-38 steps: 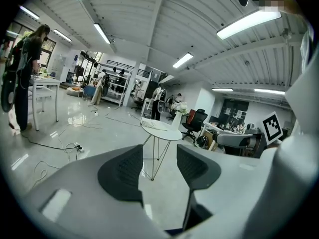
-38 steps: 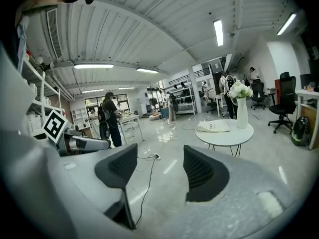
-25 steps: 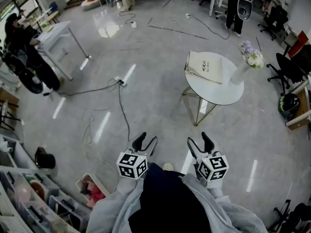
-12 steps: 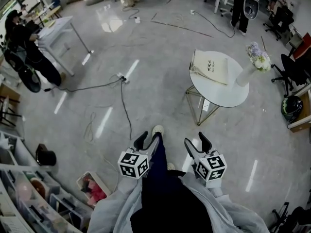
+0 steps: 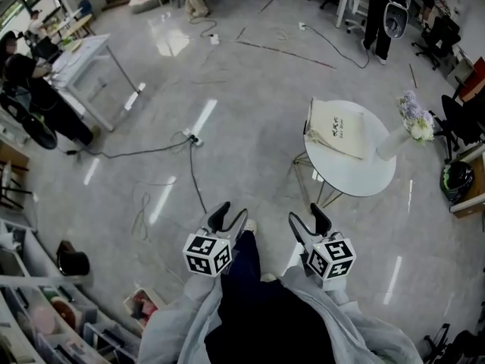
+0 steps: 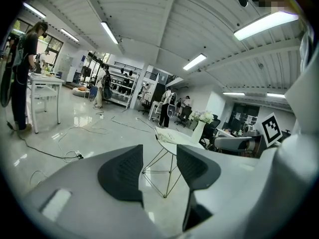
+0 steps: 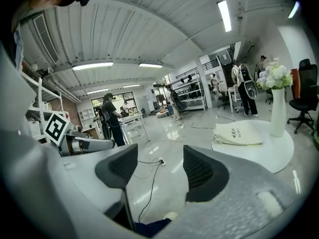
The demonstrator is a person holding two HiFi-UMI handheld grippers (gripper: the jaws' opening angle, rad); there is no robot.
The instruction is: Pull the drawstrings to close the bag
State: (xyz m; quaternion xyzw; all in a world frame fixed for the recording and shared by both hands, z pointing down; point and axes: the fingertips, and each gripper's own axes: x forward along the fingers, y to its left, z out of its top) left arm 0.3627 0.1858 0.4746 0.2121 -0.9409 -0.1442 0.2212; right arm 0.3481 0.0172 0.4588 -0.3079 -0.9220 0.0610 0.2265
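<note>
Grey polished floor (image 5: 250, 120) of an open workshop lies under you, with a power cable (image 5: 193, 174) trailing across it at your 11 o'clock. At your 1 o'clock stands a round white worktop (image 5: 364, 179) on thin metal legs, well apart from both claws. You will find the cream bag (image 5: 339, 130) lying flat on the worktop's 10 o'clock side; whether its mouth is drawn cannot be made out from here. A white vase (image 5: 391, 140) of pale flowers stands upright at the worktop's 2 o'clock edge, near the bag but apart from it. You hold your left claw (image 5: 229, 217) low in front of your body, jaws moderately apart, with only floor and the worktop's legs showing between the pads. Your right claw (image 5: 308, 217) sits level beside it, jaws set wider, likewise gripping nothing. Neither claw touches the bag. One shoe (image 5: 249, 225) of yours shows between the two claws
</note>
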